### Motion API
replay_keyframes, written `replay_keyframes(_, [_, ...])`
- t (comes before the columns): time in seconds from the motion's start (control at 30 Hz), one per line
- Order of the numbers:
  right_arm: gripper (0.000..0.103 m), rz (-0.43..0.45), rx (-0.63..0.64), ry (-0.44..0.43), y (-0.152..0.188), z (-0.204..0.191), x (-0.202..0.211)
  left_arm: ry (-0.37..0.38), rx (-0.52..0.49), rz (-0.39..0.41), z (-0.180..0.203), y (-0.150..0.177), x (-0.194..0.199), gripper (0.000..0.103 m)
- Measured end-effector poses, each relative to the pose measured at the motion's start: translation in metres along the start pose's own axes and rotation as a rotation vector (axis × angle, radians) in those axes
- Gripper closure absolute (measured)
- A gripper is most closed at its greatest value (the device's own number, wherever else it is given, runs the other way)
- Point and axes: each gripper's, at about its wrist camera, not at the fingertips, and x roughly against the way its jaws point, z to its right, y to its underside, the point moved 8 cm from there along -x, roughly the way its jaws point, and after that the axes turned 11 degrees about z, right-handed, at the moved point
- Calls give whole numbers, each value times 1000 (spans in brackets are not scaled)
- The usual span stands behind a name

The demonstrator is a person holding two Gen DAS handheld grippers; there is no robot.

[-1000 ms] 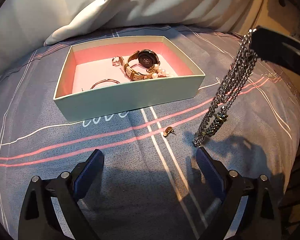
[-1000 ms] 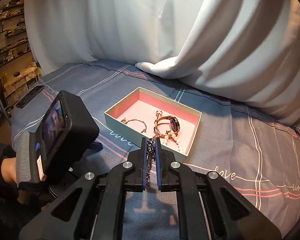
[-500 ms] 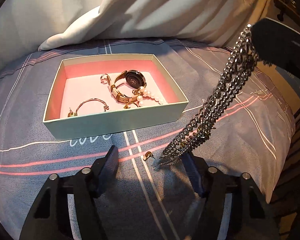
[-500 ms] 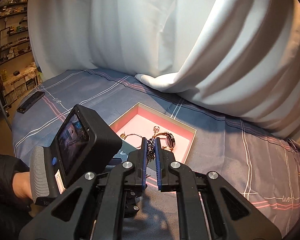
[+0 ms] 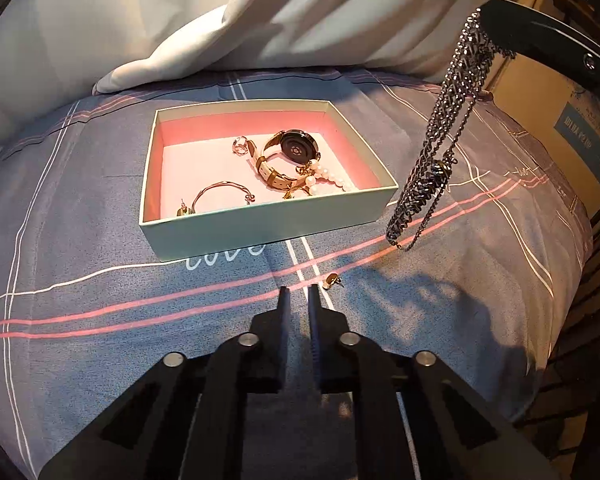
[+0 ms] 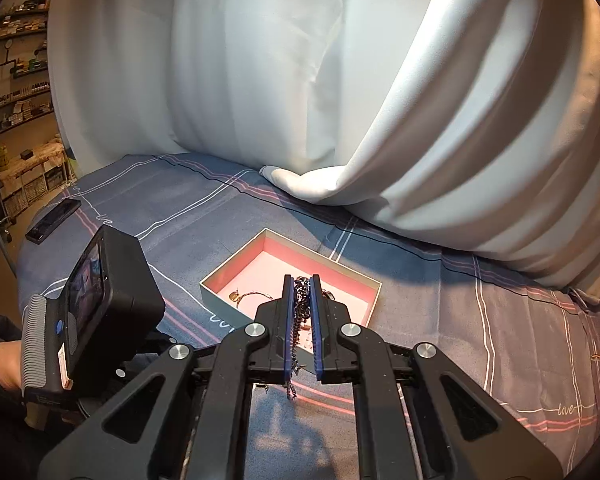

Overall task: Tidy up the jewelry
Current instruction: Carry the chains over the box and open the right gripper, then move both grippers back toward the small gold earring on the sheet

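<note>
Gripping: right claw (image 6: 300, 292) clamped on dark chain necklace (image 5: 440, 140); chain hangs free, lower end above bedsheet, just right of box.
Left claw (image 5: 298, 300): jaws just closed, nothing betw. them; hovers over bedsheet (image 5: 100, 264), earring beside tips.
Earring (image 5: 331, 280): gold, lying on sheet nr pink stripe, outside box.
Box (image 5: 260, 220): pale green, pink lining, open, on bed.
Box contents: watch (image 5: 296, 152), pearl bracelet (image 5: 328, 178), bangle (image 5: 222, 194), ring (image 5: 240, 146).
Backdrop: white curtain (image 6: 300, 80) behind bed.
</note>
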Motion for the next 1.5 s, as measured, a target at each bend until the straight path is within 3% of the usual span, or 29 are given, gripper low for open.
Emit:
replay_keyframes(0.13, [95,6,7,10,-10,2,-2,-34,-5,61,-8,-30,13,103])
replay_keyframes(0.37, [95,37,-37,21,-38,15,-18,-56,12,251,-12,-113,49,103])
replay_keyframes(0.5, [95,40,-39,44,-48,22,-34,-74,32,312,-18,-150,51,102])
replay_keyframes(0.67, [95,10,-49,60,-47,31,-60,-111,37,305,-24,-166,34,102])
replay_keyframes(1.13, [96,-171,-53,56,15,24,-114,-147,81,179,-41,-139,-18,102])
replay_keyframes(1.17, [96,-199,-55,72,22,26,-116,-173,92,175,-46,-137,-21,85])
replay_keyframes(1.2, [87,-240,-53,82,31,27,-119,-201,106,167,-51,-136,-23,58])
replay_keyframes(1.23, [39,-273,-42,103,39,28,-121,-247,117,163,-58,-134,-24,9])
replay_keyframes(1.27, [12,-282,-26,122,46,29,-120,-284,121,198,-63,-135,-20,5])
replay_keyframes(1.3, [7,-265,-8,114,48,26,-117,-286,113,212,-64,-135,-18,6])
replay_keyframes(1.5, [7,-286,-61,82,76,22,-99,-243,83,198,-58,-121,-13,6])
